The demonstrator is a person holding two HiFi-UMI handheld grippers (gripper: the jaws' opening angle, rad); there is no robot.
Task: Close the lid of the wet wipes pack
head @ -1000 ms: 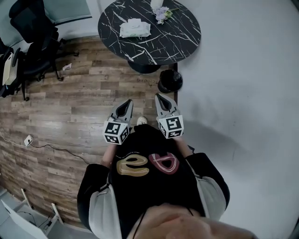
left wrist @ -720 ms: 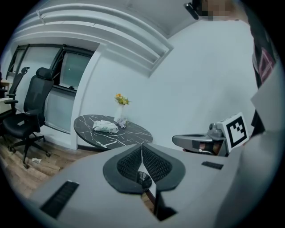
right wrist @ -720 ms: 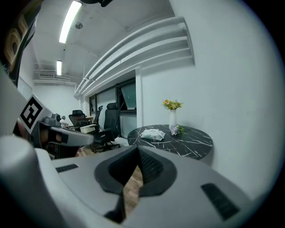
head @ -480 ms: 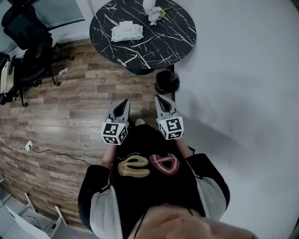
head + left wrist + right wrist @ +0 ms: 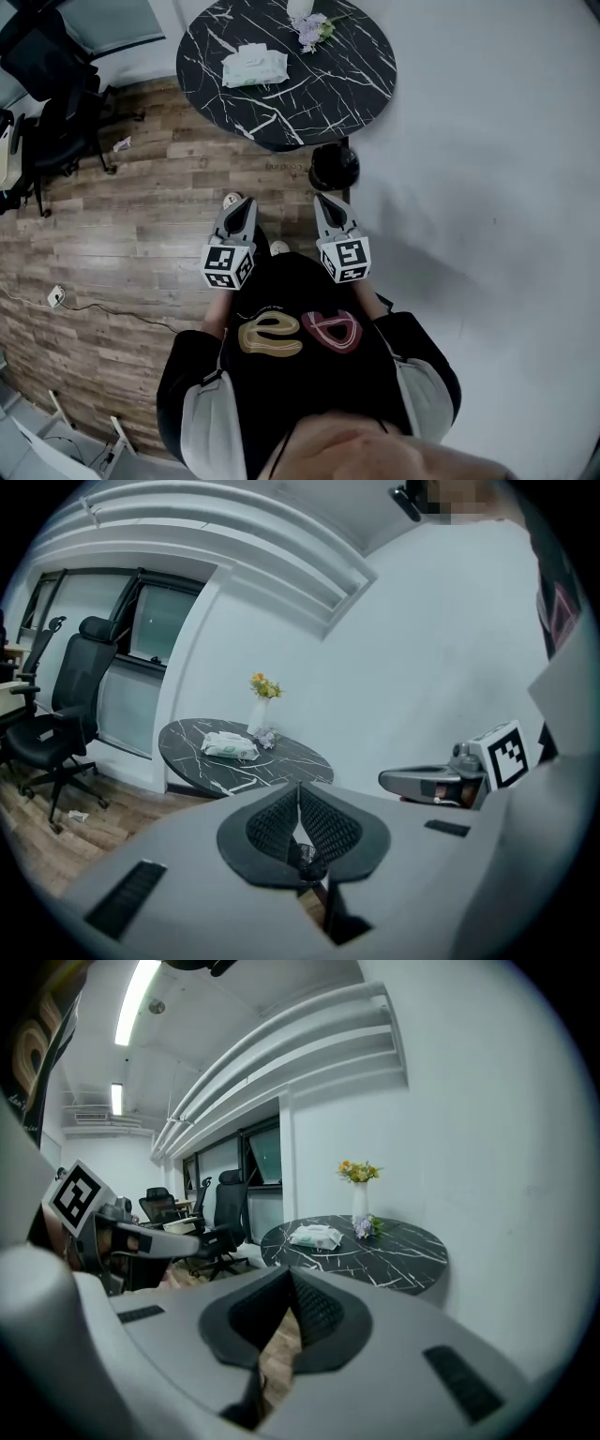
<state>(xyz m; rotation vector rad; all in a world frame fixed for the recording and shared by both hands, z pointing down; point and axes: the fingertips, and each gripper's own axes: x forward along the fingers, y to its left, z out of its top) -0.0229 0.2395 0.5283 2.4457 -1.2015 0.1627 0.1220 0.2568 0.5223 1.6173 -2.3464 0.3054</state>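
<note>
Wipes pack (image 5: 254, 67) sits too far ahead to make out its lid, left gripper (image 5: 239, 202) and right gripper (image 5: 323, 200) both pinched together empty, barely moved since before.

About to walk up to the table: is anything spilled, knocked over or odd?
Nothing spilled or toppled. The wet wipes pack lies flat on the table near the upright vase. Only oddities: a small white scrap on the floor by the office chairs and a loose cable trailing at the left.
</note>
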